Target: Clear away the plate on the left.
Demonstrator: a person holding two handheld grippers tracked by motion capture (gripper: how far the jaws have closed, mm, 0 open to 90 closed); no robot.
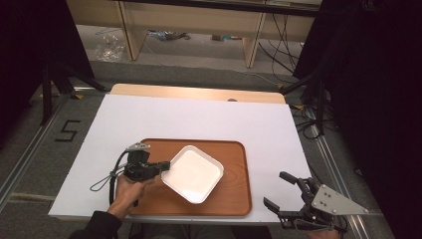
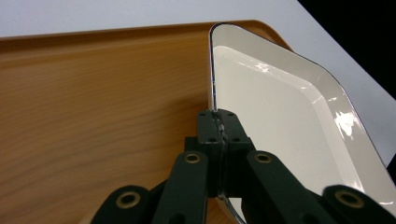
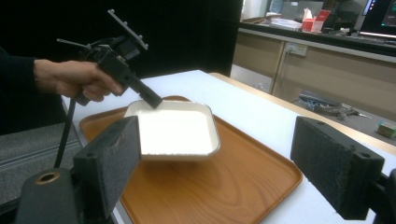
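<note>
A person's left gripper (image 1: 165,166), at the left of the high view, has its jaws shut tight on the near rim of a white square dish (image 1: 195,174), the thin edge pinched between the pads as the left gripper view shows it (image 2: 219,122). The dish (image 2: 289,126) sits over the middle of a wooden tray (image 1: 234,199), just ahead of those jaws, and from the right gripper view it (image 3: 175,133) appears tipped, the pinched edge lifted while the far edge seems to rest on the tray (image 3: 224,186); an edge grip of this kind looks meant to drag or lift the dish without touching its inside. The tray lies on a white table (image 1: 199,117) that stretches well beyond both tools. Farther right, near the table's front corner and well apart from the dish, the right gripper (image 1: 281,191) hangs with its jaws spread wide and nothing between them, its foam pads (image 3: 336,165) framing the scene, apparently waiting its turn. The left hand (image 3: 70,79) grasps its tool from above, angled down toward the dish.
</note>
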